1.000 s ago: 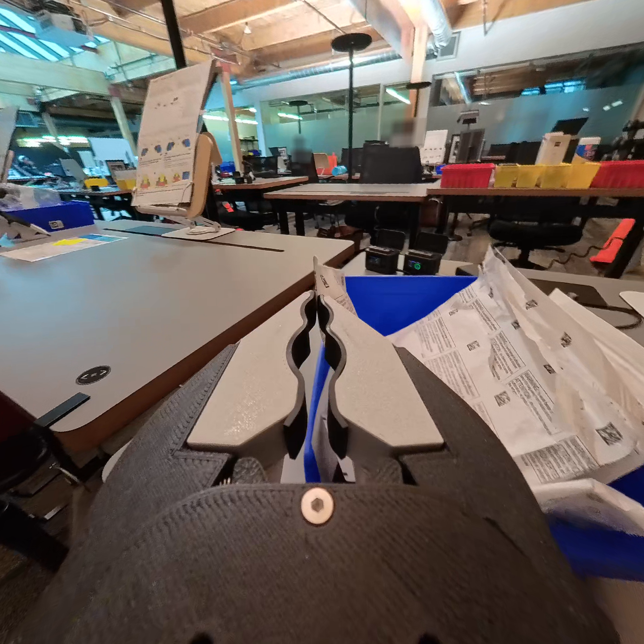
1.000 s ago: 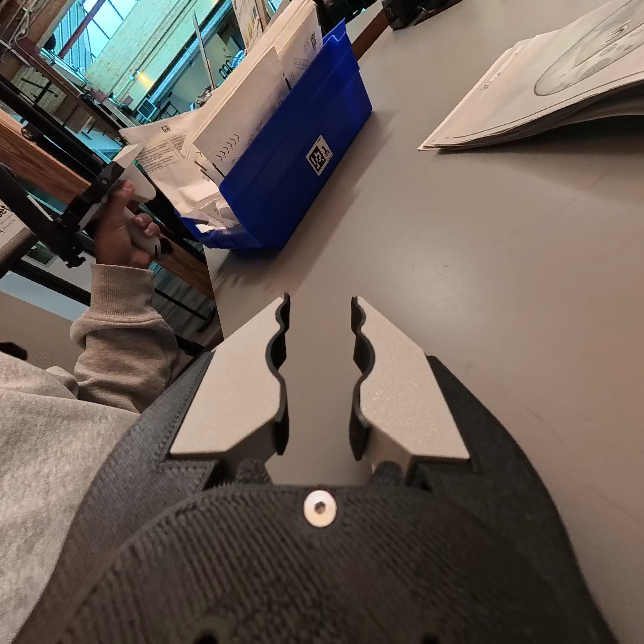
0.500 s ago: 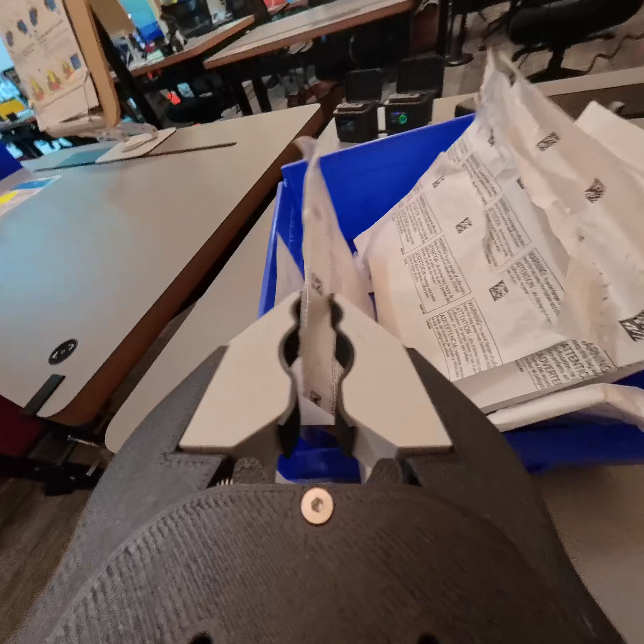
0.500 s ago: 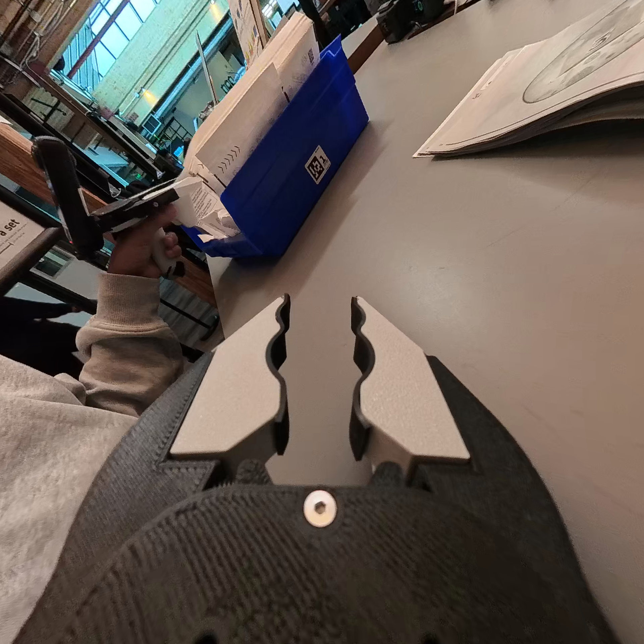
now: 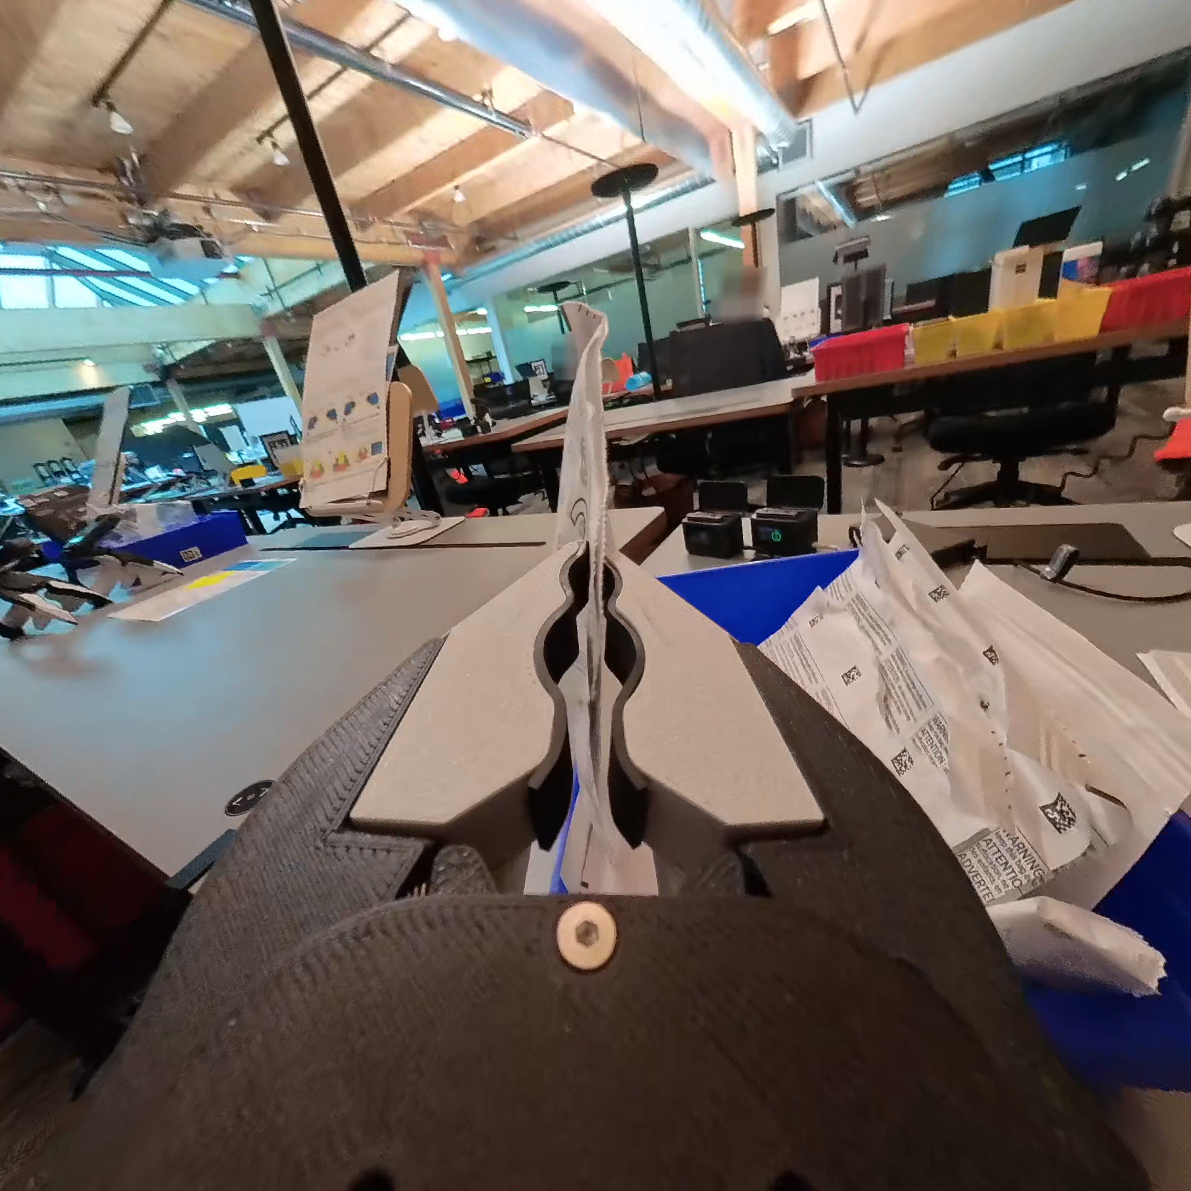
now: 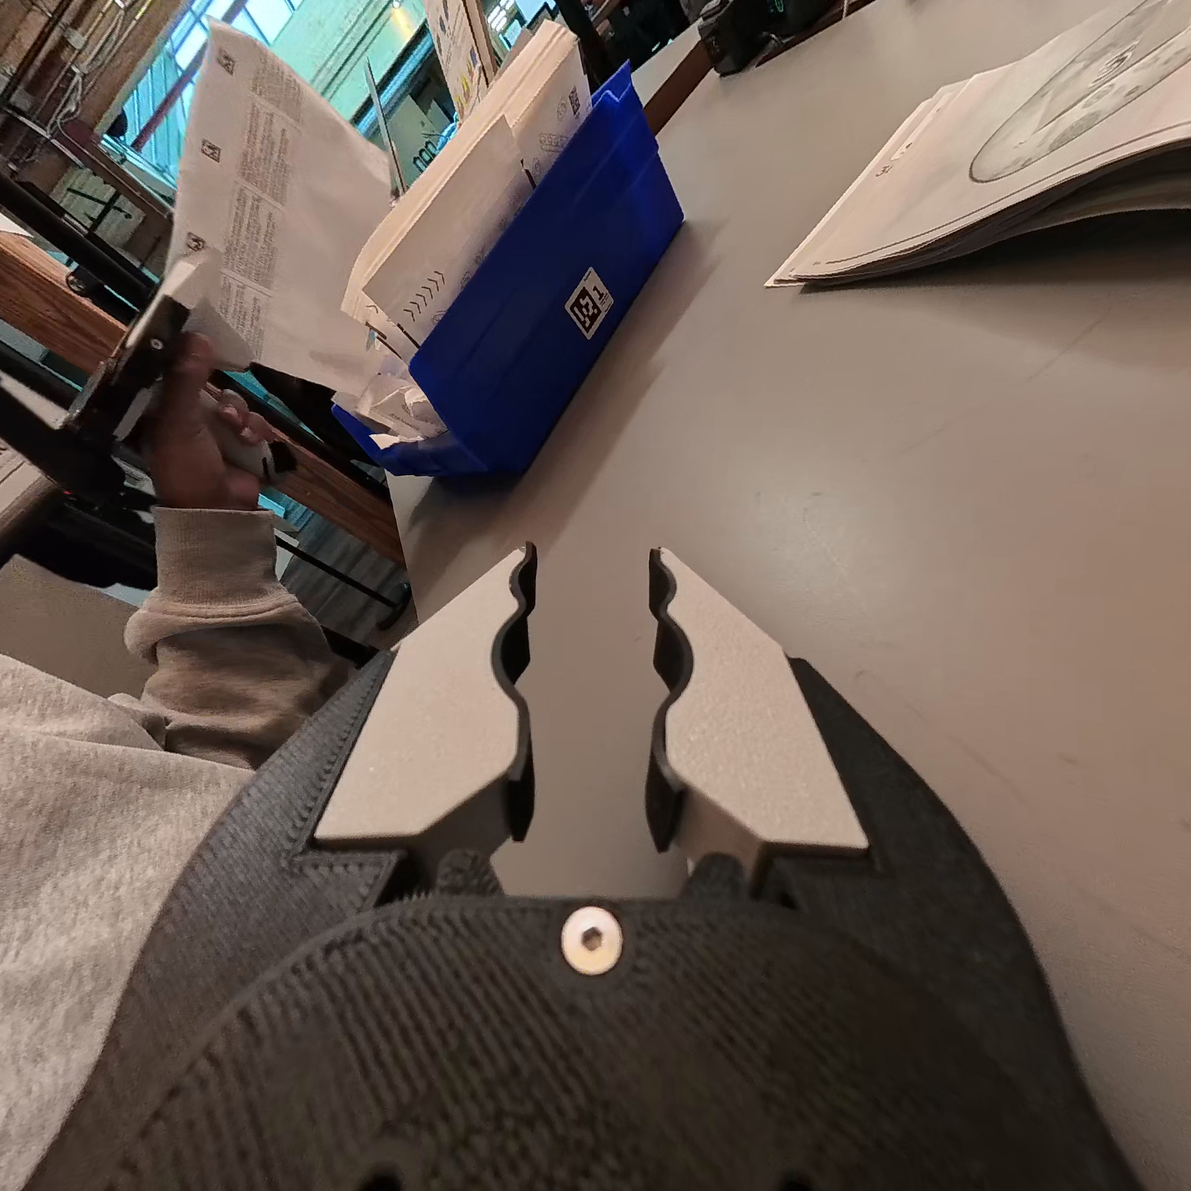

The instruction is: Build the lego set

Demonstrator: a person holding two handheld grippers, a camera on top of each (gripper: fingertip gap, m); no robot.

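1. Left tool (image 5: 591,554): clamped on a white paper bag (image 5: 583,438), pinched edge-on between the two grey fingers (image 5: 490,683).
2. Paper bag: raised in the air, clear of the blue bin (image 5: 754,593), standing up past the fingertips and printed with small black text blocks and square codes; seen flat-on in the right wrist view (image 6: 258,174), held up to the left of the bin, above the hand (image 6: 193,445) gripping the tool's handle.
3. Blue bin: on the grey surface (image 6: 902,483), near its left edge, stuffed with more white paper bags (image 5: 902,683), several crumpled and spilling over the rim; square black-and-white tag (image 6: 588,303) on its long side wall.
4. Right tool (image 6: 591,557): fingers apart, nothing between them, low over bare surface, well apart from the bin.
5. Instruction booklet (image 6: 1005,142): lying open on the surface to the right of the bin, near the far right edge, pages slightly lifted.
6. Sleeve (image 6: 213,619): light grey knit cuff at the left wrist, low left in the right wrist view.
7. Beyond the left tool: a neighbouring surface (image 5: 193,644) carrying a propped-up printed sheet on a stand (image 5: 354,412); two small black devices (image 5: 747,528) just behind the bin; red and yellow bins (image 5: 999,322) lined up on a far bench.
8. Contents of the held bag: cannot tell.
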